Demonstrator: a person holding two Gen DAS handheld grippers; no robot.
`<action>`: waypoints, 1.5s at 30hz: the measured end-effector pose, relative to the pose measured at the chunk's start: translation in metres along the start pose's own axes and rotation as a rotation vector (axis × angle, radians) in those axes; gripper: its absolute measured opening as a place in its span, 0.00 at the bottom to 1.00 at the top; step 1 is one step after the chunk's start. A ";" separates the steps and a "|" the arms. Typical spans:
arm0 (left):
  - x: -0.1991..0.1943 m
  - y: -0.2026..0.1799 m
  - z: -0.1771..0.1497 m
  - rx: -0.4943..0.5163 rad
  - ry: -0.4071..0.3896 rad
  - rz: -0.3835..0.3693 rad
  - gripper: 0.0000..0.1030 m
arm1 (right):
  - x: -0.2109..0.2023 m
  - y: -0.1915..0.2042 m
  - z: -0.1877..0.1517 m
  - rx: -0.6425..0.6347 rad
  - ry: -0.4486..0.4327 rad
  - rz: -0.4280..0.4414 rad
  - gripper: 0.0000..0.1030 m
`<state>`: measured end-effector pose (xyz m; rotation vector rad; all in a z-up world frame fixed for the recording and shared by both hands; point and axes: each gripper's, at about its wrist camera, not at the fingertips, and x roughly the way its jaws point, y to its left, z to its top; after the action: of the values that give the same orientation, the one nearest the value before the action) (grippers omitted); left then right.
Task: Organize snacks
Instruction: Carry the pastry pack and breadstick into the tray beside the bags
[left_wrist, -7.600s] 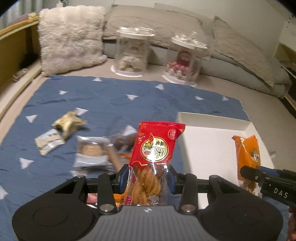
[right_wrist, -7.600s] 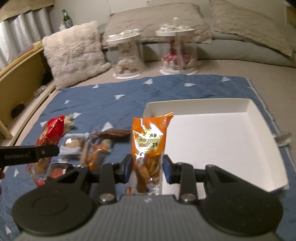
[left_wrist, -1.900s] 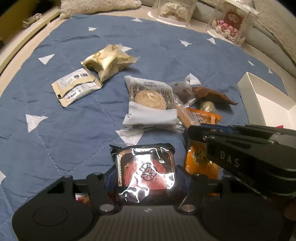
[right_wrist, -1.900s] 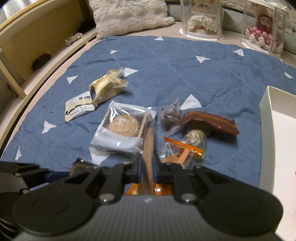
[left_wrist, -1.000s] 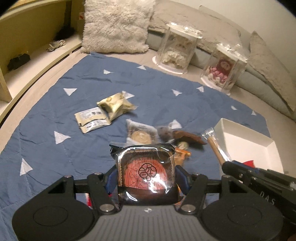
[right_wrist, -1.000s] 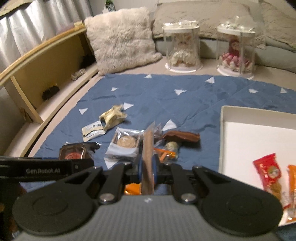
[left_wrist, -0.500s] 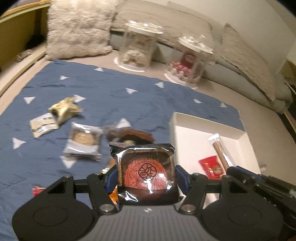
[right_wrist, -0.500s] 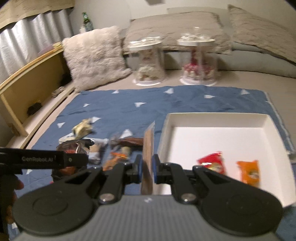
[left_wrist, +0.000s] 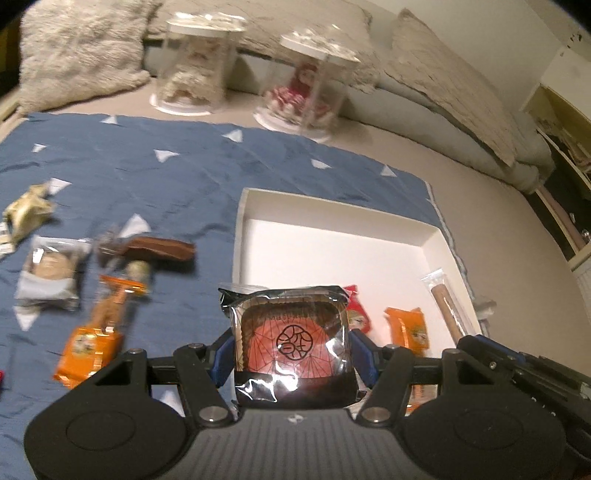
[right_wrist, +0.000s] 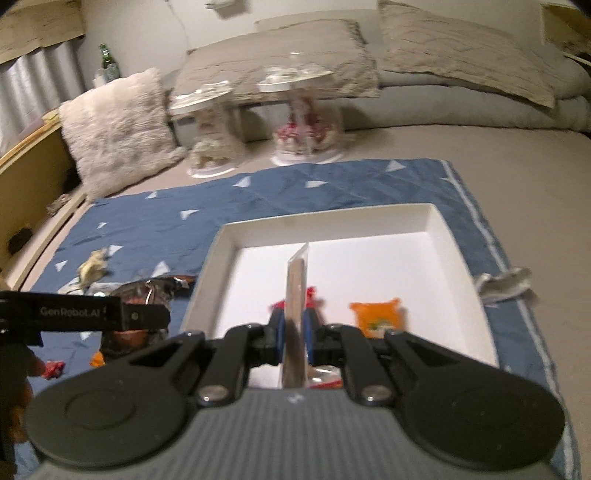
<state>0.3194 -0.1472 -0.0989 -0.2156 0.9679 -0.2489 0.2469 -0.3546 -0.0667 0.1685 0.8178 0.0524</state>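
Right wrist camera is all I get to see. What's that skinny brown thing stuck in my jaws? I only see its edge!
Observer: The left wrist view shows it side-on: a long brown stick snack in a clear wrapper, over the right side of the white box.
Operator: What's the other hand carrying?
Observer: The left gripper is shut on a dark square packet with a red web pattern on its front.
Operator: Any snacks not in the box yet?
Observer: Yes, a round pastry in a silvery wrapper lies on the blue blanket, hidden from your view.
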 end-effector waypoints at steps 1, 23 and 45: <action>0.005 -0.005 -0.001 0.005 0.007 -0.003 0.62 | 0.000 -0.007 -0.001 0.006 0.002 -0.008 0.13; 0.107 -0.027 0.005 0.095 0.118 0.116 0.63 | 0.078 -0.083 -0.002 0.101 0.113 -0.123 0.13; 0.104 -0.039 -0.009 0.124 0.239 0.039 0.63 | 0.090 -0.086 -0.011 0.085 0.163 -0.188 0.18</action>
<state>0.3642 -0.2166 -0.1734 -0.0538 1.1879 -0.3025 0.2987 -0.4276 -0.1537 0.1685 0.9964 -0.1479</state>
